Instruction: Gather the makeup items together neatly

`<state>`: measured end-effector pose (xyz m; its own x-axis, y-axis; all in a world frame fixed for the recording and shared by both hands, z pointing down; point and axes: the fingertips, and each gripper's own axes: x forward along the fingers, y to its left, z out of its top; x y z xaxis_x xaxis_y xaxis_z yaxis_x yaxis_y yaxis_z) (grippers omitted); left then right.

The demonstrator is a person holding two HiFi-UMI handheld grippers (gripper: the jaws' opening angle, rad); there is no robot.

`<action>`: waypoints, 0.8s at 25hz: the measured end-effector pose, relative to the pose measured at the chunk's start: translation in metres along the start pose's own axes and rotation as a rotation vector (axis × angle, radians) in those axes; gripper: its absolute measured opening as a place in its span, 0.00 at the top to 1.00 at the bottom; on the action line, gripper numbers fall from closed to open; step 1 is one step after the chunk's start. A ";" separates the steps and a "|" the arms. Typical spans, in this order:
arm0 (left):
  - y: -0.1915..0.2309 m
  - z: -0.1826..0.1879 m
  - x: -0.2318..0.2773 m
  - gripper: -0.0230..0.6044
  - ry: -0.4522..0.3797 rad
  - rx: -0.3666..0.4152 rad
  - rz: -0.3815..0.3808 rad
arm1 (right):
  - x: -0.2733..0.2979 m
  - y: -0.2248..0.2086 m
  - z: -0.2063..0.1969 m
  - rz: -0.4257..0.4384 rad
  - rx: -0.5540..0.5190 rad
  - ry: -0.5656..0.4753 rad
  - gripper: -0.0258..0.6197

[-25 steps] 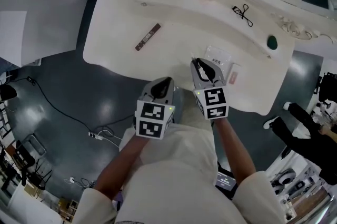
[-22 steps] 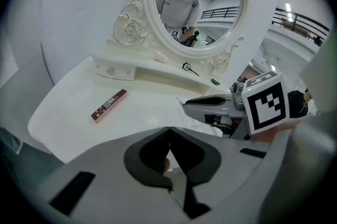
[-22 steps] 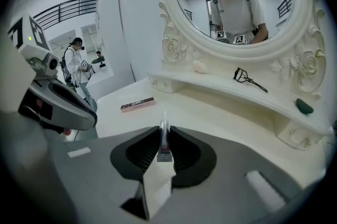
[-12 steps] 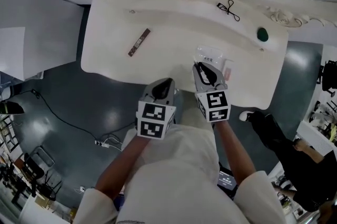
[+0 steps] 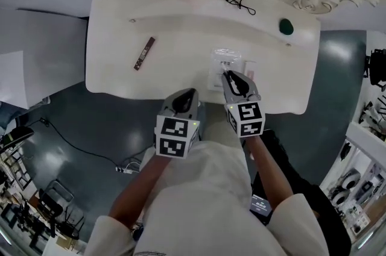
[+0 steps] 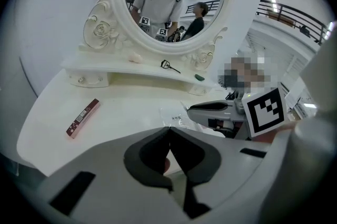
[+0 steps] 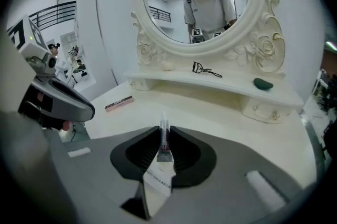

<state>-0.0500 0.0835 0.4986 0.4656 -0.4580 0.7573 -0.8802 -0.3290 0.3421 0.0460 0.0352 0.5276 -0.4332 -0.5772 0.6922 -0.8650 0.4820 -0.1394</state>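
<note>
Right gripper view: my right tongs (image 7: 164, 133) pinch a slim tube (image 7: 164, 145), probably for carrying across the worktop (image 7: 226, 109); my left tongs (image 6: 169, 133) are closed, empty, in reserve.

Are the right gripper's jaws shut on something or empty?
Shut: the right gripper clamps a small clear tube between its pads, seen in its own view.

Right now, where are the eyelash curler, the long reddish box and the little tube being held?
eyelash curler (image 5: 240, 3), head view, where its handles meet.
long reddish box (image 5: 144, 53), head view, middle of its length.
little tube (image 7: 164, 133), right gripper view, its clear upper body.
</note>
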 end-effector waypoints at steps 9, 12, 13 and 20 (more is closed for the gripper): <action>-0.020 0.009 0.014 0.95 0.018 0.049 -0.027 | -0.016 -0.028 -0.008 -0.054 0.052 -0.008 0.86; -0.026 0.008 0.017 0.95 0.032 0.058 -0.035 | -0.022 -0.032 -0.013 -0.066 0.071 -0.006 0.86; -0.027 0.008 0.019 0.95 0.037 0.064 -0.037 | -0.024 -0.034 -0.014 -0.070 0.077 -0.006 0.86; -0.039 0.014 0.028 0.95 0.048 0.091 -0.045 | -0.030 -0.049 -0.024 -0.089 0.106 0.000 0.86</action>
<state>-0.0014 0.0717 0.4989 0.4975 -0.4015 0.7689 -0.8453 -0.4232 0.3260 0.1079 0.0447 0.5304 -0.3534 -0.6149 0.7049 -0.9220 0.3564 -0.1514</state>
